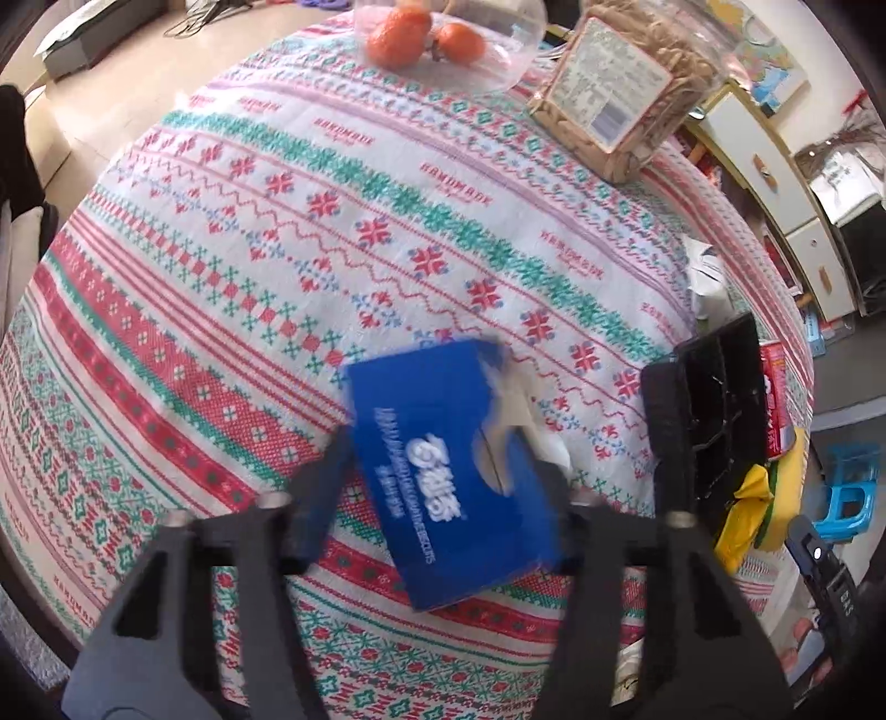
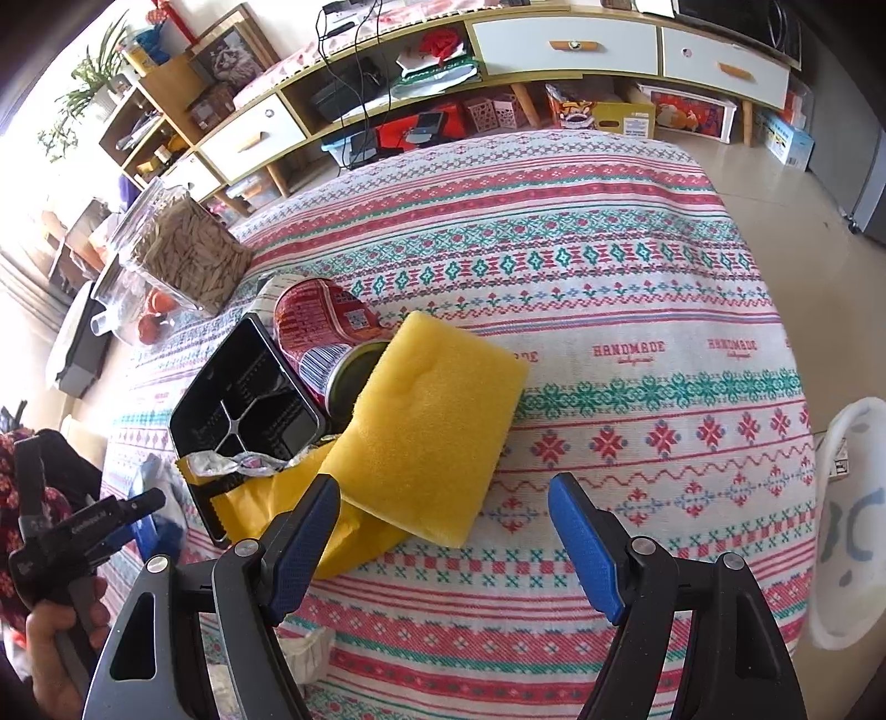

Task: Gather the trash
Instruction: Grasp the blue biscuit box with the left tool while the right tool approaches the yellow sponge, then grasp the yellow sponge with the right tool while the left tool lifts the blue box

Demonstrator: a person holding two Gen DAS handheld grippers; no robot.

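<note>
Left gripper (image 1: 443, 471) seemingly clamped across blue biscuit box (image 1: 451, 476), long axis running away; right gripper (image 2: 443, 526) released, sponge (image 2: 432, 426) just ahead-left.

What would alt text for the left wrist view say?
The left gripper is clamped on a torn blue biscuit box above a patterned tablecloth. A black plastic tray lies to the right; oranges and a jar of seeds sit at the far edge.
</note>
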